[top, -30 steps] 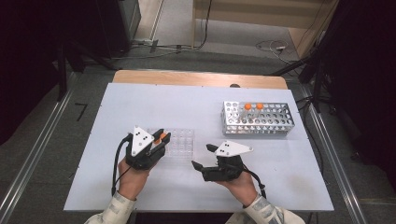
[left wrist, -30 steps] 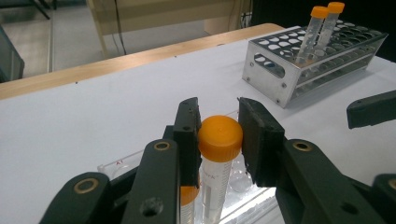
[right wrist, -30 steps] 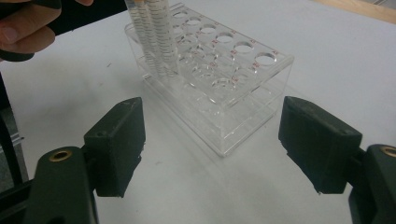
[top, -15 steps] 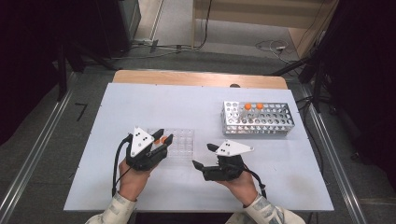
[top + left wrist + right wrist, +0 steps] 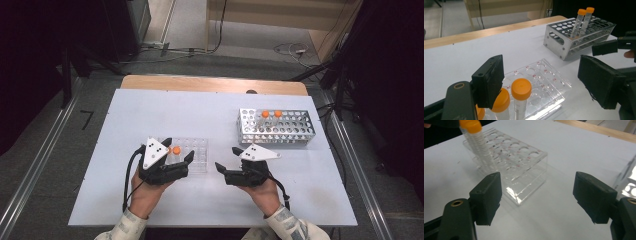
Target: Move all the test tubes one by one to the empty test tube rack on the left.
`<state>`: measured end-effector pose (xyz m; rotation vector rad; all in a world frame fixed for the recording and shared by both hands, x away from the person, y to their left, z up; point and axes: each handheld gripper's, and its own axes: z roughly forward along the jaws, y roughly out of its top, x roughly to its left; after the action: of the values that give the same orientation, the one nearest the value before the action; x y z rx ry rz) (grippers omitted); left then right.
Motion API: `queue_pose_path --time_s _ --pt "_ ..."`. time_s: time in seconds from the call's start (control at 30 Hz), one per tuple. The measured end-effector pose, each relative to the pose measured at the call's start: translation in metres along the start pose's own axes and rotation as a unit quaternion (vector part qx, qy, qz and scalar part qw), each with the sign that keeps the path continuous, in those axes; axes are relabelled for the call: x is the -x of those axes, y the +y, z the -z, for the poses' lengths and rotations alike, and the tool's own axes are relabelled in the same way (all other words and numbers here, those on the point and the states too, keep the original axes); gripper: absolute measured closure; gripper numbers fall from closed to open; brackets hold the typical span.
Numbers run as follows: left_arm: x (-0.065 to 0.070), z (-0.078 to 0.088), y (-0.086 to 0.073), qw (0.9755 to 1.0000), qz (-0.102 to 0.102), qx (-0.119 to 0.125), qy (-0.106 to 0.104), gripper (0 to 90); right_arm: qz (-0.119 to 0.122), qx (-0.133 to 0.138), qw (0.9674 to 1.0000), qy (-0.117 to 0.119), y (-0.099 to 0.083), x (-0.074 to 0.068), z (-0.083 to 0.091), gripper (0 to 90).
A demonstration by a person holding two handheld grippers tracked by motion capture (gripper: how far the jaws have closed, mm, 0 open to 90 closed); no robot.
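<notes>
Left gripper [image 5: 176, 151]: held low at the clear rack's near-left corner; jaws wide apart, just been opening, nothing pressed between the pads. In the left gripper view, capped tubes standing between and just beside the left jaw, free of both pads.

Right gripper [image 5: 226, 159]: hovering over bare table just right of the clear rack, pointing toward it; jaws spread wide, nothing between them.

Tube [image 5: 521, 98]: seated in a hole at the clear rack's near-left corner, orange cap up. Long axis near vertical; from the right gripper view [image 5: 477, 143], leaning slightly, cap end tipped away from the rack's middle.

More tubes: at least one more orange cap [image 5: 500, 100] touching the first tube's side in the left gripper view, partly hidden behind the left jaw; exact count hard to tell.

Clear rack [image 5: 196, 152]: see-through plastic block with rows of round holes, lying flat on the table between the two grippers, most holes free.

Metal rack [image 5: 280, 131]: at the table's far right, well apart from both grippers; long axis running left to right.

Metal rack tubes [image 5: 270, 115]: two, orange-capped, side by side in the back row, caps up, tilted a little in the left gripper view.

Table [image 5: 150, 110]: white top, wooden edge at the far side.
</notes>
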<state>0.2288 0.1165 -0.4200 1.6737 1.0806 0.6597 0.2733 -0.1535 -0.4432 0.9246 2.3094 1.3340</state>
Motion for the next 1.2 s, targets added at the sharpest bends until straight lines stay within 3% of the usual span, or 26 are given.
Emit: queue_pose_path --time_s 0.53,0.77,1.03,1.2 --pt "0.003 0.001 0.001 1.0000 -0.002 -0.001 -0.007 21.2 -0.018 0.008 0.9980 -0.060 0.006 0.040 0.010 23.8" --pt "0.003 0.002 0.001 1.0000 -0.002 0.002 -0.007 21.1 -0.041 0.015 0.9948 -0.091 0.009 0.061 0.016 25.1" --pt "0.005 0.002 0.001 1.0000 -0.005 0.000 -0.008 21.1 -0.042 0.012 0.9921 -0.117 0.009 0.074 0.014 26.2" --pt "0.006 0.003 0.001 0.9999 -0.005 0.003 -0.010 21.1 -0.048 0.013 0.9874 -0.150 0.009 0.083 0.011 29.7"
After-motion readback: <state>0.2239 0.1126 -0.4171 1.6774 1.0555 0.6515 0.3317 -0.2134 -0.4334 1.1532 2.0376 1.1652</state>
